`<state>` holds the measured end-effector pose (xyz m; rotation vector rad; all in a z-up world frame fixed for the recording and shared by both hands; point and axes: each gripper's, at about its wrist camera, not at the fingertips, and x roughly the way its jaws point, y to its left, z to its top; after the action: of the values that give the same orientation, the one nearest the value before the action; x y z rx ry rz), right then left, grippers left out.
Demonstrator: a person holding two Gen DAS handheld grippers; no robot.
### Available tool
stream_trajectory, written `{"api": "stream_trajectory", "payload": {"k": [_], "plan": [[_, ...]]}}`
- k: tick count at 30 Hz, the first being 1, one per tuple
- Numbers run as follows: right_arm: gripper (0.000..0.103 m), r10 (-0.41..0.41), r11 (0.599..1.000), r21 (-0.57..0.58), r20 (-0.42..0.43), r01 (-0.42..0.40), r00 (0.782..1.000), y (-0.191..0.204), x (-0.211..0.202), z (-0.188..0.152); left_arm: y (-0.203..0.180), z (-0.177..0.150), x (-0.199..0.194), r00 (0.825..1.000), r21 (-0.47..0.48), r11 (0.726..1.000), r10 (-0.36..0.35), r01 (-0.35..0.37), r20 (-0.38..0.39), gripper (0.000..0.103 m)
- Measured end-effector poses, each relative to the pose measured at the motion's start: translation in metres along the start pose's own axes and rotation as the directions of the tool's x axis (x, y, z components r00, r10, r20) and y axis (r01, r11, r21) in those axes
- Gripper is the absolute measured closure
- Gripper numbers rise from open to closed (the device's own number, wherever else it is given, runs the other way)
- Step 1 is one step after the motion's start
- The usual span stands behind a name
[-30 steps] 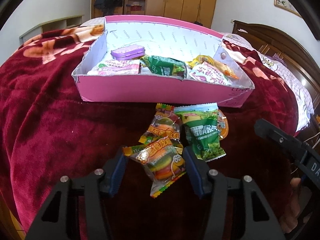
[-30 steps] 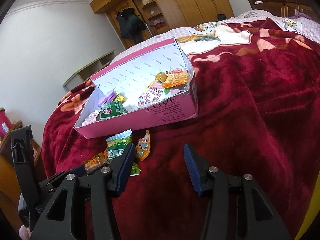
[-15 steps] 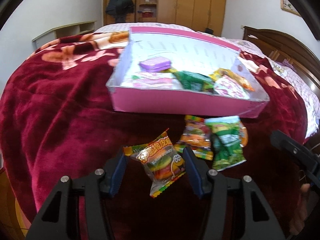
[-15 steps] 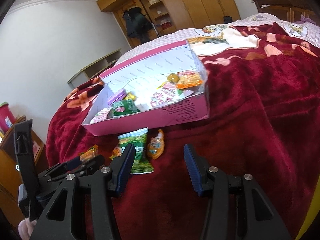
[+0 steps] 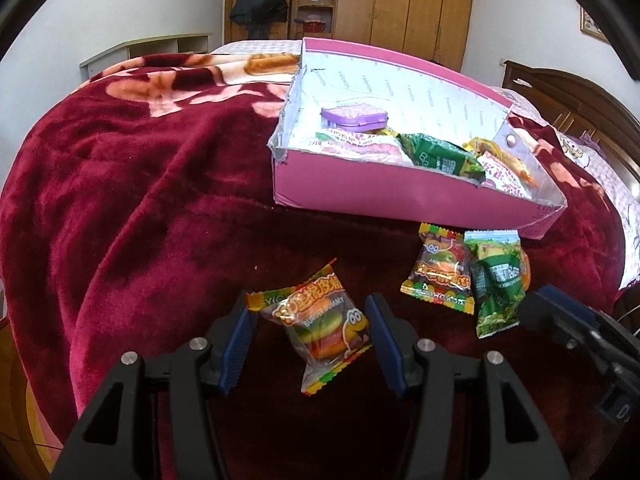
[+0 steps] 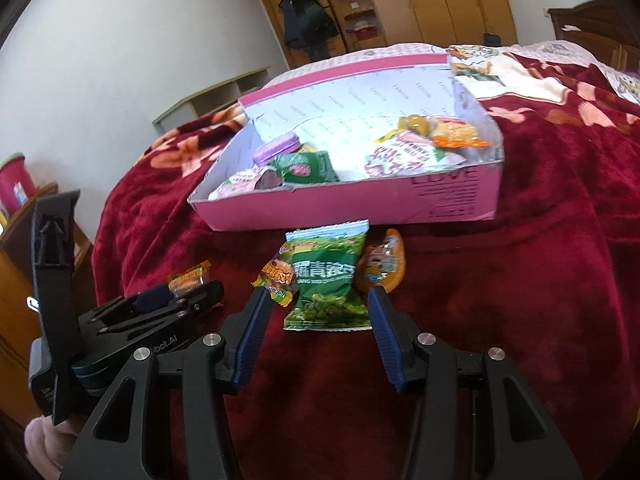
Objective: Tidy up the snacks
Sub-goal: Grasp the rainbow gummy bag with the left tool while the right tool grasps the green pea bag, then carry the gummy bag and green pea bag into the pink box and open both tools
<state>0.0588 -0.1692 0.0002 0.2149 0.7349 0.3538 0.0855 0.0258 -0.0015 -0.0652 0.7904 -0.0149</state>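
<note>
My left gripper [image 5: 308,336] is shut on a burger gummy packet [image 5: 320,326] and holds it above the red blanket, left of and below the pink box [image 5: 400,192]. The box holds a purple tin [image 5: 354,117], a green packet [image 5: 440,156] and other snacks. On the blanket in front of the box lie a second burger gummy packet [image 5: 442,268], a green pea packet [image 6: 328,280] and an orange jelly cup [image 6: 382,266]. My right gripper [image 6: 316,328] is open, its fingers on either side of the near end of the green pea packet. The left gripper also shows in the right wrist view [image 6: 180,296].
The red blanket [image 5: 140,200] covers the bed and falls away at the left. A wooden headboard [image 5: 580,96] is at the right, wardrobes [image 5: 400,4] stand behind. A low wooden stand with a red canister [image 6: 12,184] is at the far left.
My left gripper has carried the burger gummy packet up and to the left, away from the pile. My right gripper has moved in toward the green pea packet.
</note>
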Motion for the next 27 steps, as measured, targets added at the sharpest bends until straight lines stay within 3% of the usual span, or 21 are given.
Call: {"api": "stream_trajectory", "payload": {"k": [8, 18, 27], "plan": [[0.051, -0.049, 0.999, -0.020, -0.018, 0.049, 0.999, 0.002, 0.023, -0.002, 0.003, -0.002, 0.004, 1.000, -0.005, 1.000, -0.014, 0.014, 0.008, 0.044], [0.062, -0.052, 0.999, -0.015, -0.006, 0.052, 0.999, -0.001, 0.026, -0.005, 0.003, -0.004, 0.009, 1.000, -0.003, 1.000, -0.010, 0.010, 0.003, 0.045], [0.064, -0.054, 0.998, -0.031, 0.023, 0.054, 0.998, 0.002, 0.016, -0.007, 0.008, -0.003, 0.003, 1.000, -0.025, 1.000, -0.014, 0.014, 0.009, 0.059]]}}
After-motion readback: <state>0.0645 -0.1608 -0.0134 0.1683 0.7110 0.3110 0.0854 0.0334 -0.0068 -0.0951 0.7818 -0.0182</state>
